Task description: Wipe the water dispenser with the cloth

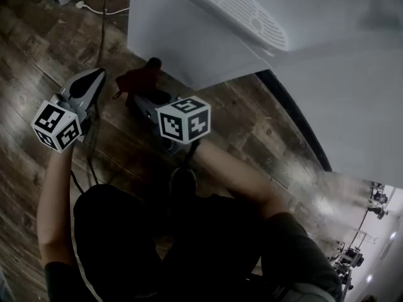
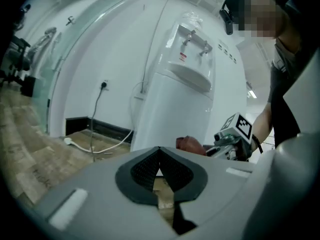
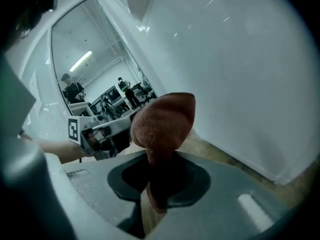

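- While the right gripper (image 3: 159,170) stands clamped on the reddish-brown cloth (image 3: 164,118), the cloth bunches up past its fingertips, just beside the white side wall of the water dispenser (image 3: 240,74); whether they touch I cannot tell.
- The left gripper (image 2: 160,156) has its fingers pressed together at the tips with nothing between them.
- Beyond the left fingertips the dispenser's front and its taps (image 2: 196,42) face this way, well apart.
- A white cable (image 2: 92,148) lies on the wooden floor (image 2: 30,154), beyond those fingertips and to their left.
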Motion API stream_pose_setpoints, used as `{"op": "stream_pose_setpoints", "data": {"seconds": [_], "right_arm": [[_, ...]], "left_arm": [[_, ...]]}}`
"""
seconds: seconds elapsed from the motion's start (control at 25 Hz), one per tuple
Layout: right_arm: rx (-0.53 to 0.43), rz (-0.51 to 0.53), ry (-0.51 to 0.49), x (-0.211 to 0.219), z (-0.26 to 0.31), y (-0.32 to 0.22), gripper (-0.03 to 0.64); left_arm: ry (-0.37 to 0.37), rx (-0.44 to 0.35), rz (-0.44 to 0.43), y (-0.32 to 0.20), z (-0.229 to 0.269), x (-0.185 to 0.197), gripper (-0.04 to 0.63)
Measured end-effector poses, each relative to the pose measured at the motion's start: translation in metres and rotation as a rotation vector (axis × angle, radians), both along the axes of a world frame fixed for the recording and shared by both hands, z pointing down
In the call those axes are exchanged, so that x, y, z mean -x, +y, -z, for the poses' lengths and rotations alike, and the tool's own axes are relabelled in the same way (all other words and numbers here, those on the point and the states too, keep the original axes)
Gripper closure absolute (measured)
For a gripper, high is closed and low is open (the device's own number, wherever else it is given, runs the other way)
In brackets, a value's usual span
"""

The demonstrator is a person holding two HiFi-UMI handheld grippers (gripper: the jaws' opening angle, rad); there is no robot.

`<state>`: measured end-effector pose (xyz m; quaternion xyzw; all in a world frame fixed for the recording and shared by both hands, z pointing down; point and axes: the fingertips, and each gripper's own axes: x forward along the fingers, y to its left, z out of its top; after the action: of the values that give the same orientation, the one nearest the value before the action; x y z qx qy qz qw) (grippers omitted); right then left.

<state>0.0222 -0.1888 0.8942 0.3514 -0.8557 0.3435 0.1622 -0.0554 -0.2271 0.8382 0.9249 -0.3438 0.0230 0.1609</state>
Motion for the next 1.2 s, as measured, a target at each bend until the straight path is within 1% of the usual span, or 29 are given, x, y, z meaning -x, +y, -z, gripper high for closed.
{"op": "stream_pose_setpoints", "data": {"seconds": [0.12,0.2,0.28,0.36,0.4,0.48,0.6,0.72,0.8,0.92,0.96,1.04,1.12,1.2], "right_arm": [[0.071,0.05,-0.014,0.037,-0.034,-0.022,0.555],[0.135,0.067,-0.022,0.052,-0.057,-0.034,0.555],[0.218,0.052,-0.033,0.061,-0.08,-0.045,0.555],[0.28,0.015,-0.05,0.065,-0.098,-0.061,0.555],[0.292,-0.004,-0.048,0.064,-0.104,-0.07,0.555],[0.285,-0.019,-0.025,0.061,-0.111,-0.086,0.555],[0.268,-0.007,-0.007,0.061,-0.104,-0.098,0.555],[0.25,-0.022,-0.019,0.062,-0.071,-0.107,0.555],[0.237,-0.03,-0.028,0.066,-0.038,-0.111,0.555],[0.228,-0.018,-0.012,0.08,0.019,-0.113,0.555],[0.226,-0.017,-0.015,0.086,0.041,-0.114,0.555],[0.221,-0.031,-0.04,0.094,0.086,-0.117,0.555],[0.208,-0.034,-0.046,0.099,0.127,-0.116,0.555],[0.196,0.019,-0.022,0.108,0.159,-0.107,0.555]], "left_arm": [[-0.002,0.016,0.072,-0.001,-0.011,0.037,0.584],[-0.001,0.022,0.11,-0.001,-0.018,0.055,0.584],[-0.002,0.024,0.142,0.0,-0.024,0.069,0.584],[0.006,0.02,0.166,-0.001,-0.028,0.079,0.584],[0.013,0.021,0.175,-0.001,-0.027,0.08,0.584],[0.023,0.029,0.181,-0.002,-0.025,0.079,0.584],[0.011,0.031,0.152,-0.006,-0.017,0.072,0.584],[0.009,0.033,0.133,-0.009,0.004,0.067,0.584],[-0.011,0.026,0.125,-0.006,0.028,0.066,0.584],[-0.11,0.002,0.068,0.004,0.067,0.06,0.584],[-0.128,0.001,0.05,0.006,0.083,0.058,0.584],[-0.12,0.014,0.051,0.004,0.123,0.058,0.584],[-0.099,0.032,0.091,0.0,0.167,0.063,0.584],[-0.08,0.036,0.133,-0.003,0.208,0.07,0.584]]}}
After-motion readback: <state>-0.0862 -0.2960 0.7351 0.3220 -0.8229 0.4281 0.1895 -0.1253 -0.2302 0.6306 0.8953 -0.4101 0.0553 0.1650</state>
